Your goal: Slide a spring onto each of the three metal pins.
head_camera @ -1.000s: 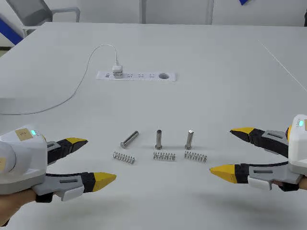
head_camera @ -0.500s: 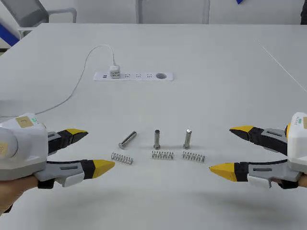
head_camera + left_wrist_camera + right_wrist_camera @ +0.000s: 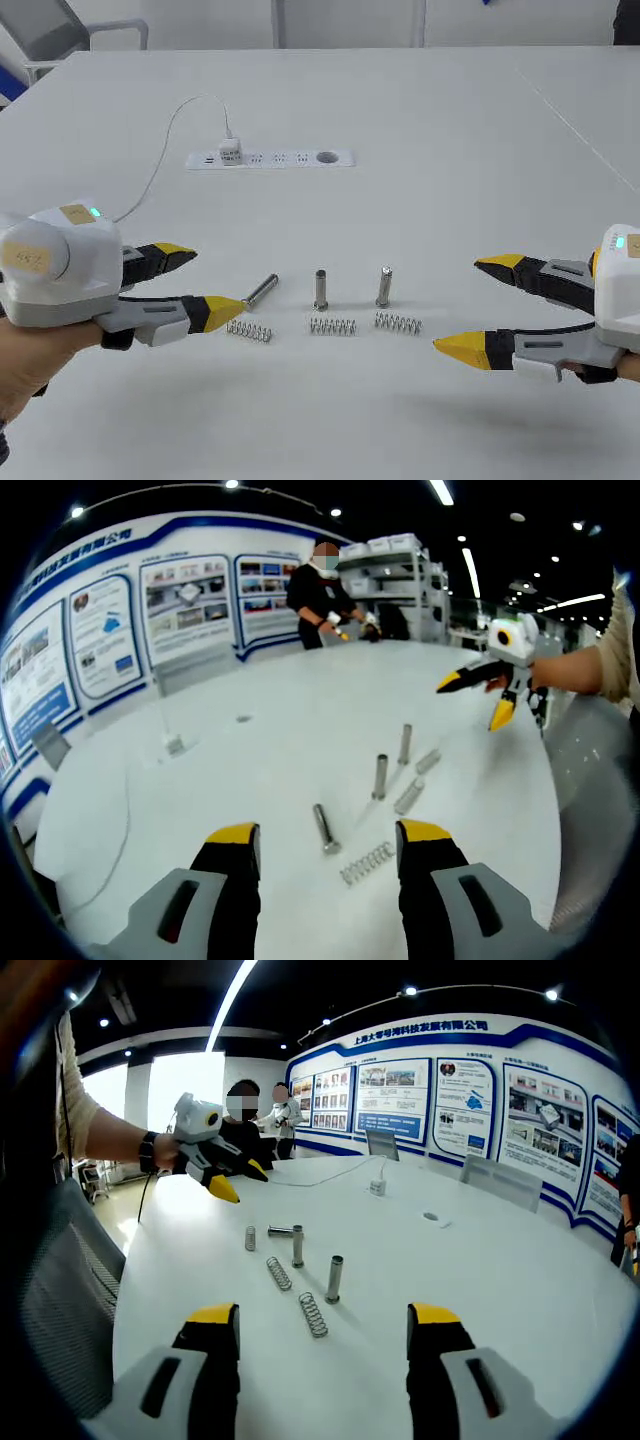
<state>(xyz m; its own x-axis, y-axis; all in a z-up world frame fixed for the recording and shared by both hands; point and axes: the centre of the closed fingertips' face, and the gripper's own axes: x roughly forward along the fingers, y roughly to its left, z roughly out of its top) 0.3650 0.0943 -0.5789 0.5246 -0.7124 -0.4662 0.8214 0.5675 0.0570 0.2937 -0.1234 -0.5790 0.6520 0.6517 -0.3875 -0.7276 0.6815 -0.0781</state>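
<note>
Spring (image 3: 248, 330) nearest my left claw (image 3: 215, 279) lies just ahead of its lower tip, long axis running roughly onward from it; one pin (image 3: 260, 291) lies flat just beyond; both claws released and empty; right claw (image 3: 459, 304) well farther off.

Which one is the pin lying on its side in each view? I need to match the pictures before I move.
Head view: lying pin is left of centre, leftmost in the row.
Left gripper view: lying pin is low centre, nearest the camera.
Right gripper view: lying pin is left of centre, farthest in the row.
Shared landmark: the white charger.
</note>
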